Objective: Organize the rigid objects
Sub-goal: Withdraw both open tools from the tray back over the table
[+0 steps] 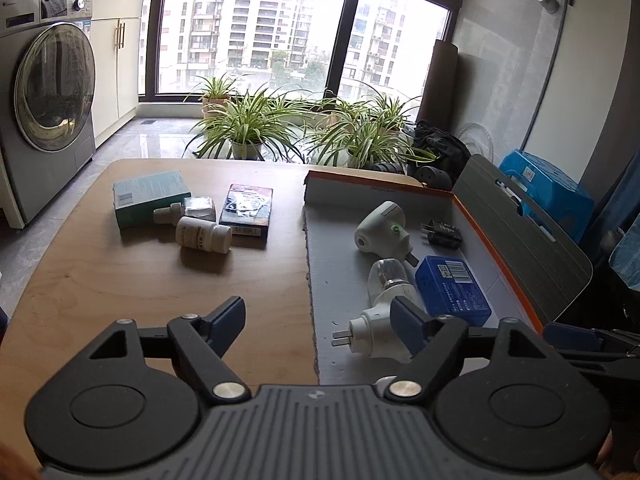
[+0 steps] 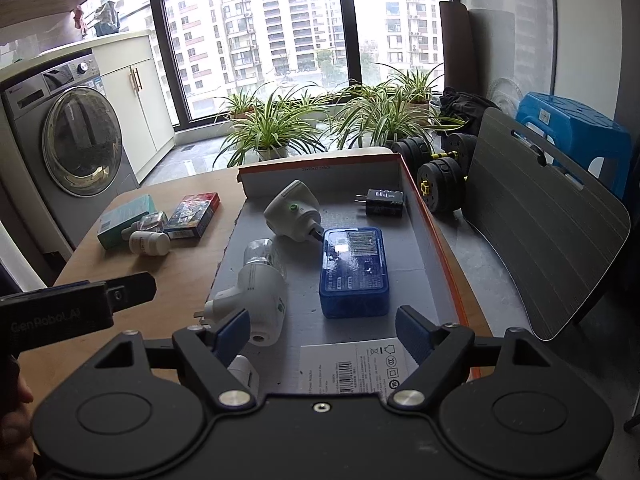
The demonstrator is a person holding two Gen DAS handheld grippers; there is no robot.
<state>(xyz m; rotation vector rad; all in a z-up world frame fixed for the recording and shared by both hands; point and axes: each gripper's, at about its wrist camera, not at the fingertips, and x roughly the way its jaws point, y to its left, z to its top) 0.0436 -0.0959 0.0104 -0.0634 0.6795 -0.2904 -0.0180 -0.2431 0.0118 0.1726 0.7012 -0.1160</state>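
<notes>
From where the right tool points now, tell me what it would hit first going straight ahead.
Most likely the blue box lying in the open cardboard box: it sits dead ahead between the right tool's open jaws. Depth is uncertain; the box floor may come first.

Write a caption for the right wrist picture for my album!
Open right gripper over a box holding a blue case, plugs and a charger.

black tool (image 2: 322, 330) with blue pads (image 2: 236, 332), silver screws.
</notes>
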